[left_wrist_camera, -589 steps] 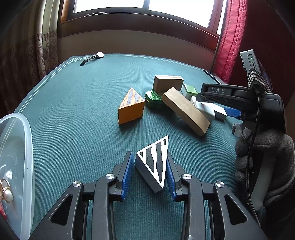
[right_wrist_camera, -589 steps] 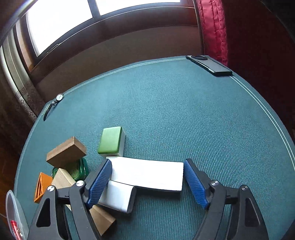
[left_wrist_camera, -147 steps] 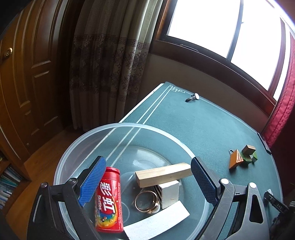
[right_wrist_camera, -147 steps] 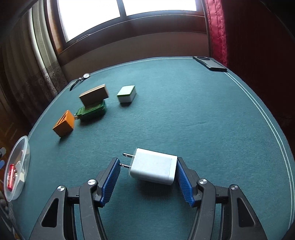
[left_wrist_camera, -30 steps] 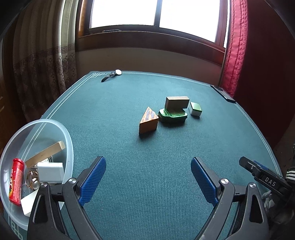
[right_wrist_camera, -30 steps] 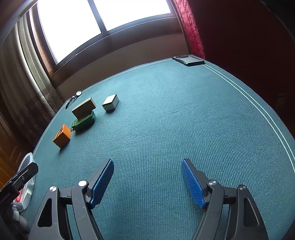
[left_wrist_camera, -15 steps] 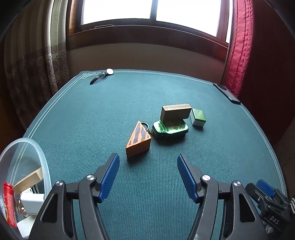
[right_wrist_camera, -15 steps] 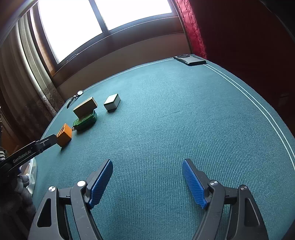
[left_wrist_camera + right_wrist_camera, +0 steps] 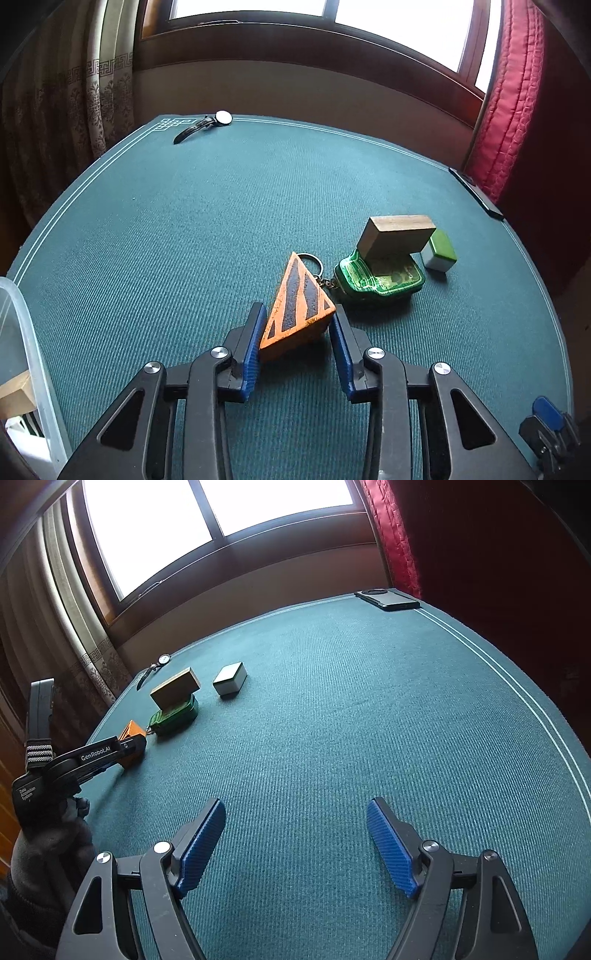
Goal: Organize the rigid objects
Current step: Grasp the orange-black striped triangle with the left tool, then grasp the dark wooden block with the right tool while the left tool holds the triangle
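Observation:
My left gripper (image 9: 298,312) is shut on the orange wedge with black stripes (image 9: 297,306), which sits on the green table (image 9: 184,229); both blue pads press its sides. Just right of it lies a green keychain case (image 9: 380,282), its ring touching the wedge. A wooden block (image 9: 397,232) leans tilted on the case, and a green-topped white tile (image 9: 439,253) is beside that. My right gripper (image 9: 295,806) is open over bare felt, holding nothing. The right wrist view shows the wedge (image 9: 131,733), case (image 9: 173,712), block (image 9: 175,688) and tile (image 9: 229,679) far left.
A clear plastic bowl (image 9: 22,332) with wooden pieces stands at the near left edge. A wristwatch (image 9: 207,123) lies at the far left corner and a dark phone (image 9: 388,599) at the far right edge. A gloved hand (image 9: 48,838) holds the left gripper.
My left gripper has moved forward to the orange wedge and its fingers have come together on it. The right gripper has stayed open in nearly the same place.

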